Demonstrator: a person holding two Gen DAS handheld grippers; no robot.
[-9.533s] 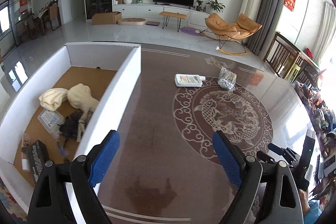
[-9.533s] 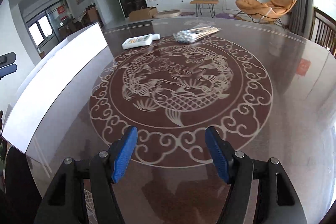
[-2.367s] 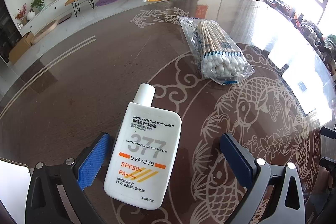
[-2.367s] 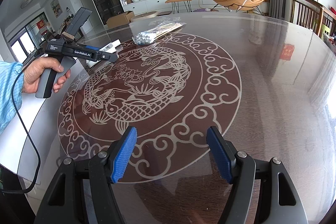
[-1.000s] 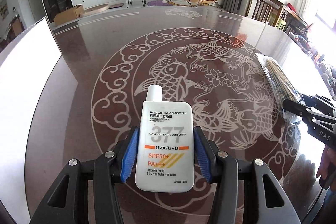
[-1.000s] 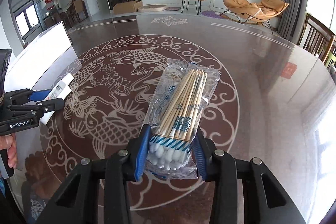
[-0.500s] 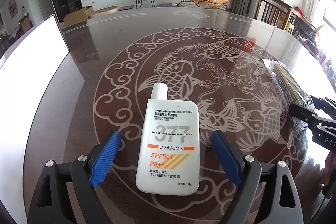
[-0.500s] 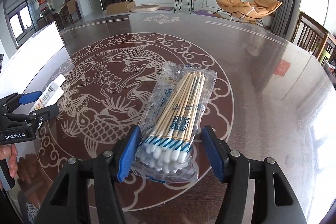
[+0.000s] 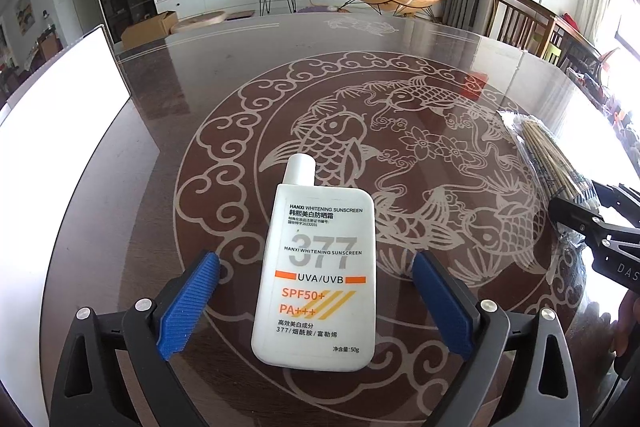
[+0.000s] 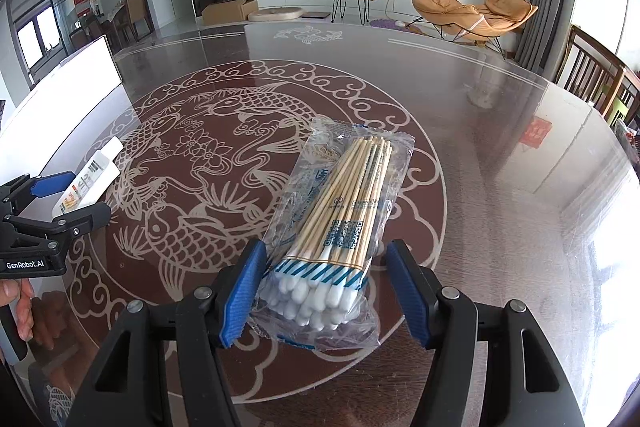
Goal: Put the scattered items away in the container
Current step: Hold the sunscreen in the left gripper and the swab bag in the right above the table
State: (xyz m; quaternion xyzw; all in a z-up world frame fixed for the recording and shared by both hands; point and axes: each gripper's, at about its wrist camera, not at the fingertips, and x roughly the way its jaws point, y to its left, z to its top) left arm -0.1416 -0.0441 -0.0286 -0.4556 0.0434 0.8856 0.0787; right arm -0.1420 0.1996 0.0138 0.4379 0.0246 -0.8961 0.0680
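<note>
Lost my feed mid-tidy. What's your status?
Left tongs just opened, sunscreen bottle lying loose between them. Right tongs open, astride the cotton swab pack. Both items on the table, outside the white container. Nothing blocking.

Open tabletop ahead, one wall on the left

The tabletop (image 9: pixel 400 39) lies bare and flat beyond both tools, so a hand could pass forward freely. On the left the white wall of the container (image 9: pixel 60 99) stands upright along the edge and blocks a low sideways path. The sunscreen bottle (image 9: pixel 320 259) lies flat between the spread pads of the left tool (image 9: pixel 316 299), with a gap on each side. The pack of cotton swabs (image 10: pixel 340 219) lies between the pads of the right tool (image 10: pixel 324 291); its wrapper reaches the left pad. The two tools stand near each other, with bare tabletop between them.
</note>
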